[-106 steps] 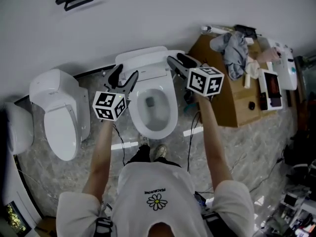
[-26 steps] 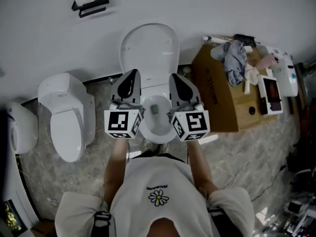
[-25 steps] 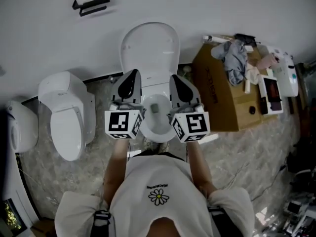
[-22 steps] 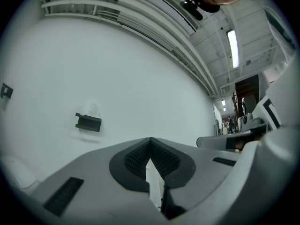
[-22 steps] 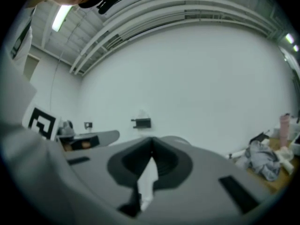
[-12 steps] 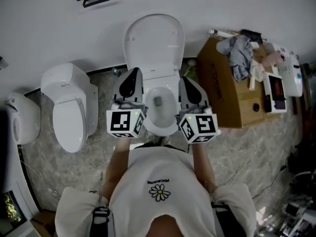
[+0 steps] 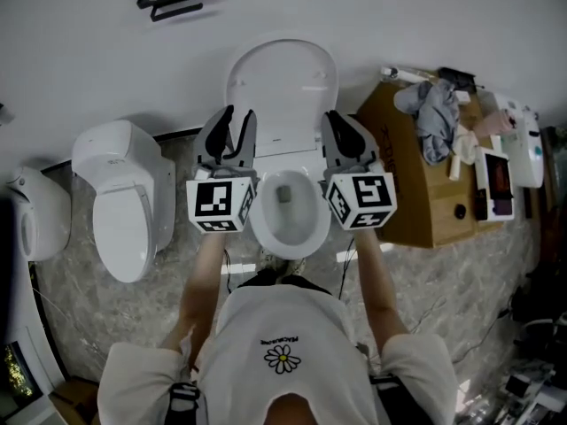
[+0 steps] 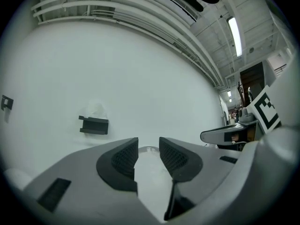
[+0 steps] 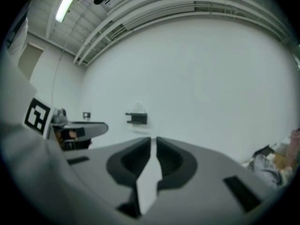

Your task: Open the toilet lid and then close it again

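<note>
Two grippers are in my hands, both level and aimed at the far wall. My left gripper [image 8: 148, 149] has just been opening. Its jaws stand apart with nothing gripped between them, and only the pale top of the toilet lid [image 7: 282, 87] shows beyond the gap. My right gripper [image 9: 153, 142] is clenched to a thin slit and holds nothing.

Since a second ago both have moved away from me, from over the bowl [image 7: 285, 237] toward the far side. They now sit just left and right of the lid's lower part. The lid stands upright against the wall; some seconds back it was not yet this far up. I judge the opening half done, with my left jaws readying to take the lid's edge and lower it.
</note>
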`<state>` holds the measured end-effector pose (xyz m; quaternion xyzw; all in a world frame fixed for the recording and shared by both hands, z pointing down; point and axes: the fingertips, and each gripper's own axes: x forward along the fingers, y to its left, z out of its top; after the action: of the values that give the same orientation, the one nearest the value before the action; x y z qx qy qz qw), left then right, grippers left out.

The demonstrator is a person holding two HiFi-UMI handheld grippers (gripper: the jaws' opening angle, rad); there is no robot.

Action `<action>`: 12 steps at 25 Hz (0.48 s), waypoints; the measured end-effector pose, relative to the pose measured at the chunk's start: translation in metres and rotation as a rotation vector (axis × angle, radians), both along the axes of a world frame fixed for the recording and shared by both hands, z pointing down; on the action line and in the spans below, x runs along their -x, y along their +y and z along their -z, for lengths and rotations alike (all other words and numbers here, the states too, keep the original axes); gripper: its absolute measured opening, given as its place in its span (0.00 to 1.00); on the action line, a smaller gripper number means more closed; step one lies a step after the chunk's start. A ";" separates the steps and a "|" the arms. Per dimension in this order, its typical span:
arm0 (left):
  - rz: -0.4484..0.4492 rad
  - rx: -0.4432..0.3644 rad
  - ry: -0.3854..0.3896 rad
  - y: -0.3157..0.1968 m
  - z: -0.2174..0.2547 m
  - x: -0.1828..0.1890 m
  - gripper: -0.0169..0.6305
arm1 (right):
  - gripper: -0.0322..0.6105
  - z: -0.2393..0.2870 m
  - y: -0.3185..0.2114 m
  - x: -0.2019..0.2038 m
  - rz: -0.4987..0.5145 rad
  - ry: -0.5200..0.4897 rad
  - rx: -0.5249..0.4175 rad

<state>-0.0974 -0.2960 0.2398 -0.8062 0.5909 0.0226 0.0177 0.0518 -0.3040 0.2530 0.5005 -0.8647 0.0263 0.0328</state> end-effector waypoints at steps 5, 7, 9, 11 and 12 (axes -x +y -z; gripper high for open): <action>-0.025 0.036 -0.049 -0.078 -0.005 0.007 0.42 | 0.30 -0.005 -0.077 0.012 0.017 0.095 0.014; -0.029 0.070 -0.077 -0.109 -0.017 0.008 0.42 | 0.31 -0.017 -0.109 0.012 0.004 0.125 0.038; -0.028 0.111 -0.098 -0.139 -0.033 0.011 0.42 | 0.32 -0.034 -0.143 0.010 -0.020 0.165 0.077; -0.029 0.154 -0.112 -0.167 -0.050 0.015 0.42 | 0.32 -0.051 -0.177 0.007 -0.050 0.215 0.110; -0.030 0.177 -0.116 -0.179 -0.058 0.017 0.42 | 0.32 -0.059 -0.192 0.005 -0.065 0.239 0.124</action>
<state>-0.1143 -0.4745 0.2980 -0.8133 0.5765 -0.0763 -0.0197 0.0466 -0.4960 0.3124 0.5248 -0.8347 0.0208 0.1653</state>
